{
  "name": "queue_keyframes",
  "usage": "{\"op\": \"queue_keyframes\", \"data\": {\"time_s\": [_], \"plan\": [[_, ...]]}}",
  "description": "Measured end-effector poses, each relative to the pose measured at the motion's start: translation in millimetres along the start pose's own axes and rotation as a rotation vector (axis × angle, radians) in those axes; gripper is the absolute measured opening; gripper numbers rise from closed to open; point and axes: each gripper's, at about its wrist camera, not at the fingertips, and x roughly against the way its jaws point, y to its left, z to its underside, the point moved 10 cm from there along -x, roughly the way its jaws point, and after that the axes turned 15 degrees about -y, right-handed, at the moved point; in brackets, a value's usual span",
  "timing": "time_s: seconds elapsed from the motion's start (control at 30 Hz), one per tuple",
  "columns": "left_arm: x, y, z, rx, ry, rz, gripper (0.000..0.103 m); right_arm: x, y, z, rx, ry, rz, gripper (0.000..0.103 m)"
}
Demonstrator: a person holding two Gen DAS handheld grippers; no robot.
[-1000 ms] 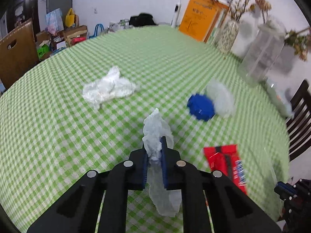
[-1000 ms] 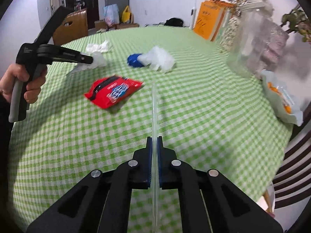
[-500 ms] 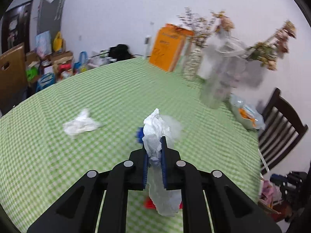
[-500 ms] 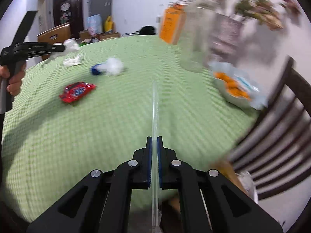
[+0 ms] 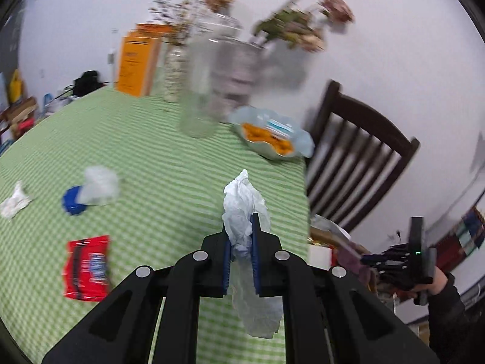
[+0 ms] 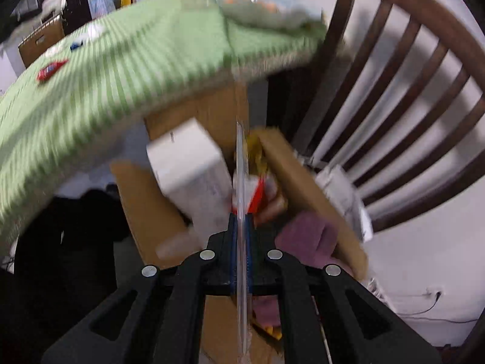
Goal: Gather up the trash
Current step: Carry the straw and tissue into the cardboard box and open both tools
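My left gripper (image 5: 241,227) is shut on a crumpled white tissue (image 5: 244,203) and holds it above the green checked table (image 5: 169,182) near its right edge. My right gripper (image 6: 241,227) is shut on a thin clear plastic strip (image 6: 241,163), seen edge-on, and hangs below the table edge over an open cardboard box (image 6: 306,182) holding trash. On the table lie a red wrapper (image 5: 86,267), a blue cap (image 5: 71,204) against a white plastic scrap (image 5: 100,183), and another white tissue (image 5: 13,201).
A dark wooden chair (image 5: 357,157) (image 6: 403,100) stands by the table's right edge. A clear jar (image 5: 212,82), a vase of dried flowers, an orange box (image 5: 138,60) and a snack bag (image 5: 269,135) stand at the table's back. A white box (image 6: 191,170) sits in the cardboard box.
Both grippers have swung right. The left one carried the tissue towards the table's right edge. The right one dropped below the table edge over the cardboard box, strip in its grip.
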Motion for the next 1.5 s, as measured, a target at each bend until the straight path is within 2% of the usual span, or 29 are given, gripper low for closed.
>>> {"op": "queue_keyframes", "data": {"time_s": [0.13, 0.33, 0.43, 0.5, 0.53, 0.7, 0.9, 1.03, 1.17, 1.23, 1.3, 1.33, 1.4, 1.5], "plan": [[-18, -35, 16, -0.037, 0.049, 0.039, 0.009, -11, 3, 30, -0.039, 0.043, -0.053, 0.005], [-43, -73, 43, -0.088, 0.13, 0.082, 0.009, -28, 2, 48, -0.071, 0.058, -0.108, 0.006], [-53, -98, 55, -0.103, 0.161, 0.116, 0.009, -35, -9, 55, -0.083, 0.085, -0.07, 0.014], [-61, -119, 64, -0.119, 0.181, 0.152, 0.009, -30, -20, 50, -0.104, 0.054, -0.048, 0.03], [-64, -126, 67, -0.127, 0.188, 0.163, 0.009, -27, -27, 48, -0.113, 0.041, -0.031, 0.033], [-93, -179, 104, -0.167, 0.28, 0.24, 0.009, -9, -64, 47, -0.139, 0.004, 0.076, 0.034], [-118, -232, 154, -0.182, 0.411, 0.349, 0.009, 18, -85, 42, -0.199, -0.069, 0.105, 0.034], [-136, -253, 182, -0.191, 0.487, 0.371, 0.009, 26, -92, 42, -0.222, -0.091, 0.114, 0.034], [-156, -277, 202, -0.138, 0.549, 0.399, 0.01, 31, -97, 44, -0.232, -0.103, 0.135, 0.034], [-164, -286, 210, -0.099, 0.564, 0.399, 0.013, 32, -106, 47, -0.239, -0.105, 0.17, 0.034], [-176, -290, 214, -0.035, 0.559, 0.378, 0.042, 37, -118, 50, -0.264, -0.109, 0.206, 0.034], [-182, -290, 216, -0.023, 0.564, 0.36, 0.066, 40, -124, 51, -0.28, -0.114, 0.221, 0.034], [-189, -283, 222, -0.029, 0.569, 0.305, 0.068, 44, -132, 53, -0.304, -0.119, 0.234, 0.034], [-188, -275, 219, -0.04, 0.557, 0.297, 0.068, 46, -137, 57, -0.319, -0.12, 0.241, 0.034]]}}
